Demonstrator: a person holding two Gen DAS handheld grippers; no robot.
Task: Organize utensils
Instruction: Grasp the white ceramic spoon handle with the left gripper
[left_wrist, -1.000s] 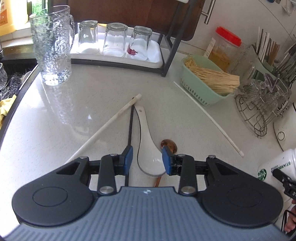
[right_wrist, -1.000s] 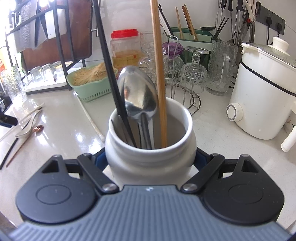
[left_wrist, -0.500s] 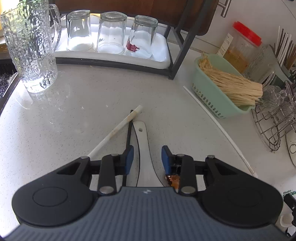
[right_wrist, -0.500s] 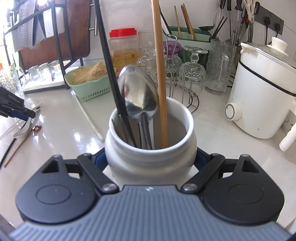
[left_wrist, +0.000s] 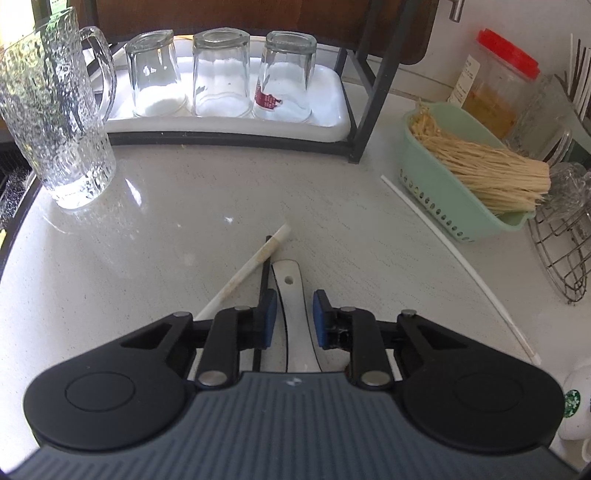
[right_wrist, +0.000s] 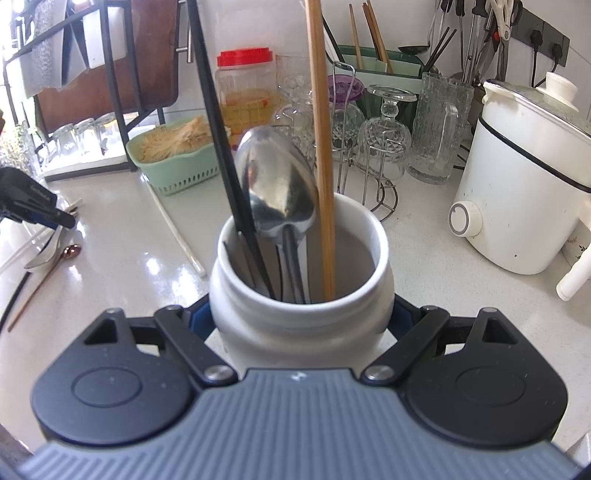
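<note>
A white ceramic spoon (left_wrist: 290, 280) lies on the counter with its handle between the blue pads of my left gripper (left_wrist: 294, 319). The jaws are closing, and a thin gap still shows on each side of the handle. Just left of the spoon lie a black chopstick (left_wrist: 264, 273) and a white chopstick (left_wrist: 255, 260). My right gripper (right_wrist: 299, 321) is shut on a white jar (right_wrist: 258, 317), which holds a metal spoon (right_wrist: 280, 188), a wooden chopstick (right_wrist: 321, 147) and a black chopstick (right_wrist: 218, 129). A small copper spoon (right_wrist: 70, 252) lies beside the white spoon.
A glass pitcher (left_wrist: 55, 122) stands far left, and a white tray (left_wrist: 332, 127) with three upturned glasses sits under a black rack. A green basket (left_wrist: 461, 229), a long white chopstick (left_wrist: 454, 254) and a wire stand (left_wrist: 565, 251) lie right. A white cooker (right_wrist: 528, 177) stands right of the jar.
My left gripper has moved forward along the white spoon, from its bowl to its handle, and its jaws have narrowed around the handle. The right gripper and jar have not moved.
</note>
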